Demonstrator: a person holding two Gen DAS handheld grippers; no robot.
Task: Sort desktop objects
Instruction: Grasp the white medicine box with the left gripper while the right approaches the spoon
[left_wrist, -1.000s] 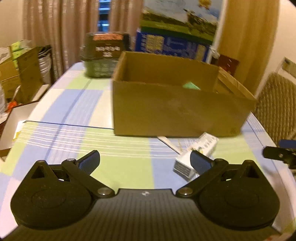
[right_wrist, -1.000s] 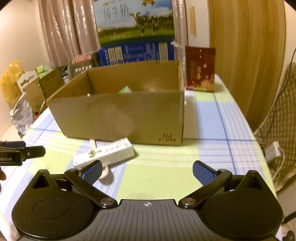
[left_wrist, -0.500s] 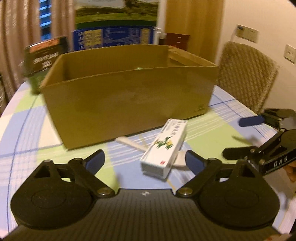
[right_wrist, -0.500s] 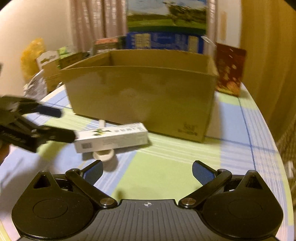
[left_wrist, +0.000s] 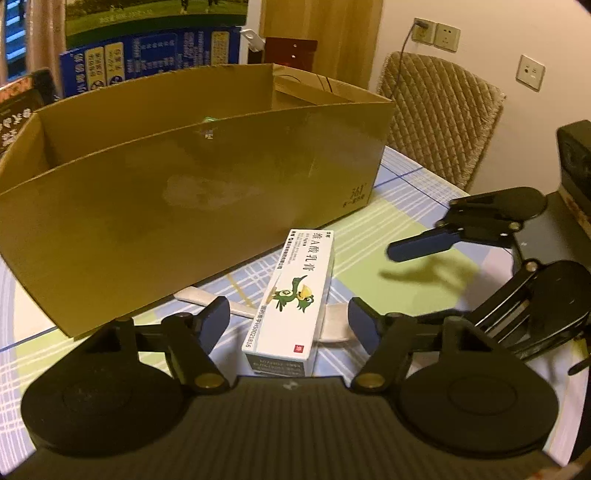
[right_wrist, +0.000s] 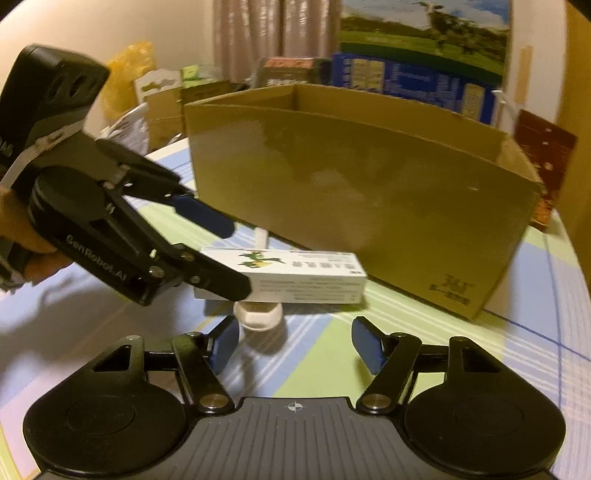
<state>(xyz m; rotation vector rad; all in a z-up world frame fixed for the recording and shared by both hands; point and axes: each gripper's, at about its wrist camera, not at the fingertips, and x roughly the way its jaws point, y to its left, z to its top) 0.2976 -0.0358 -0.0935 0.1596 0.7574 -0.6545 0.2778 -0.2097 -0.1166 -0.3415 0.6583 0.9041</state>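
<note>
A white medicine box with a green bird picture (left_wrist: 295, 295) lies on the checked tablecloth in front of a large open cardboard box (left_wrist: 192, 199). It rests on a white spoon-like object (left_wrist: 332, 326). My left gripper (left_wrist: 288, 325) is open with the near end of the white box between its fingers. In the right wrist view the white box (right_wrist: 295, 277) lies crosswise, the white object's round end (right_wrist: 258, 315) sticks out under it, and the left gripper (right_wrist: 225, 258) straddles its left end. My right gripper (right_wrist: 291, 343) is open and empty, just short of the white box.
The cardboard box (right_wrist: 354, 192) holds something green, barely visible. Behind it stand a blue milk carton case (left_wrist: 147, 55), a dark red box (right_wrist: 543, 155) and other packages. A quilted chair (left_wrist: 436, 114) stands right of the table. The right gripper (left_wrist: 480, 236) shows at right.
My left gripper has moved forward so the white box's end now lies between its fingers. My right gripper has moved closer to the white box. Both stay open.
</note>
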